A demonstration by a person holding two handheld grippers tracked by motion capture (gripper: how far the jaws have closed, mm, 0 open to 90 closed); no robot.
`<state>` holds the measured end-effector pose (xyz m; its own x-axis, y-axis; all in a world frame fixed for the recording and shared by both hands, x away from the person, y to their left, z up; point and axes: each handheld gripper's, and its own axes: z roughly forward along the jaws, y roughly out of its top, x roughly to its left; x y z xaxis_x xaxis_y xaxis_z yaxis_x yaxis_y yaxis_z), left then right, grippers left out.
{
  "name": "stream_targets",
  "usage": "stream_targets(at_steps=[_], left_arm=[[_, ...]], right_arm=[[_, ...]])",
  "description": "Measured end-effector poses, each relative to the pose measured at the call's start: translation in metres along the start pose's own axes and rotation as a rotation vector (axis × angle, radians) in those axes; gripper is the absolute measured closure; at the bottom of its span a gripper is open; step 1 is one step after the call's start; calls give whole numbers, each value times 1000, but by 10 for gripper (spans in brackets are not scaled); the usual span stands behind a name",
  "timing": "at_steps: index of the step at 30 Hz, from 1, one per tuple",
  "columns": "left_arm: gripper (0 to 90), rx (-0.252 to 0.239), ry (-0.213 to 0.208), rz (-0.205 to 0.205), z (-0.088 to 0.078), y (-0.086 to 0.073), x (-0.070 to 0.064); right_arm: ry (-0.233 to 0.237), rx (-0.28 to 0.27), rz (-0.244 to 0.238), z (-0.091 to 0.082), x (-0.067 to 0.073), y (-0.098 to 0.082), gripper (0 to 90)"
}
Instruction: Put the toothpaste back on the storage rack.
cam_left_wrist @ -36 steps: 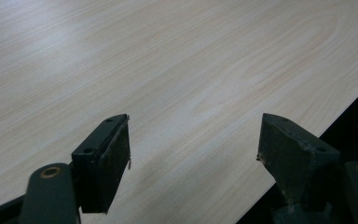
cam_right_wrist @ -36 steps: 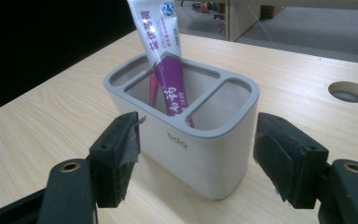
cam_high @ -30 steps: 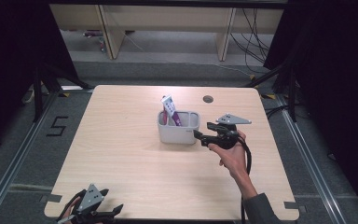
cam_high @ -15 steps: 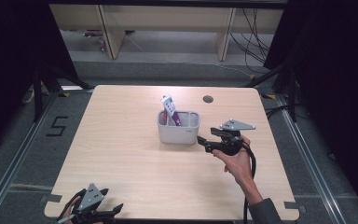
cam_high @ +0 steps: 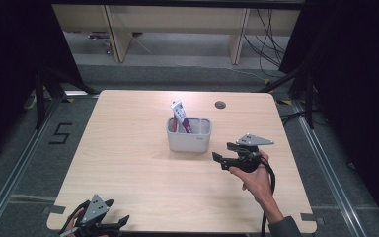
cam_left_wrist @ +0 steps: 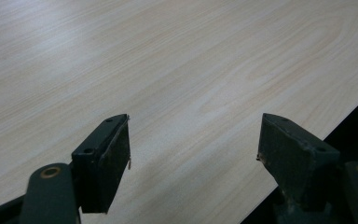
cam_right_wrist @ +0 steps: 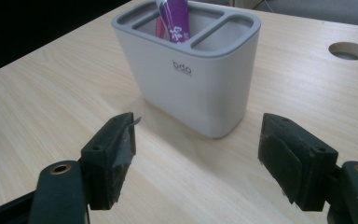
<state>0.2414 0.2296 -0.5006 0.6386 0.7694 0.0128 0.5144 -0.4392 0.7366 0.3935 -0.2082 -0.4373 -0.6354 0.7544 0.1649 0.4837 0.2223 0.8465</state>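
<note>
A pale wooden table (cam_high: pixel 138 163) is standing on grey floor, dark curtains hanging on both sides and shelving behind. The grey holder (cam_high: pixel 189 135) is sitting near the table's middle, a purple tube (cam_high: pixel 181 116) leaning inside it. The right gripper (cam_high: pixel 222 157) is hovering just beside the holder, jaws apart and just opening further, nothing between them. The left gripper (cam_high: pixel 121 220) is resting at the near edge, jaws wide over bare wood. Open tabletop is lying all around the holder.

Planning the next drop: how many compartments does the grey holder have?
3 in the grey holder: a narrow slot at one end, a middle one with the purple tube, and an open one at the other end.
</note>
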Motion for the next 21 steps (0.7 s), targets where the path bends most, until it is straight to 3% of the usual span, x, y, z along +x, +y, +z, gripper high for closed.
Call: stream_targets(at_steps=[1,3,5,6,7,9,10,17,21], left_arm=[[247,-1,1,-3,0,0,0],[247,-9,-3,-18,0,0,-1],[247,-8,-4,-8,0,0,0],[247,-6,-6,-7,0,0,1],[247,-10,-6,-2,1,0,0],[247,-8,-2,-7,1,0,-1],[247,-9,-1,-9,1,0,-1],[247,-9,-1,-7,1,-1,-1],[247,-11,-4,-4,1,-1,-1]], right_arm=[[-19,-4,-21,-1,0,-2,283],[-7,9,-16,-3,1,-4,283],[-15,4,-19,-6,1,-6,282],[-1,6,2,-7,2,-8,280],[-4,6,-15,-8,1,-8,279],[-2,19,20,-11,3,-12,276],[-4,28,1,-13,2,-15,275],[-20,20,-7,-20,2,-27,273],[-12,42,-2,-25,3,-35,273]])
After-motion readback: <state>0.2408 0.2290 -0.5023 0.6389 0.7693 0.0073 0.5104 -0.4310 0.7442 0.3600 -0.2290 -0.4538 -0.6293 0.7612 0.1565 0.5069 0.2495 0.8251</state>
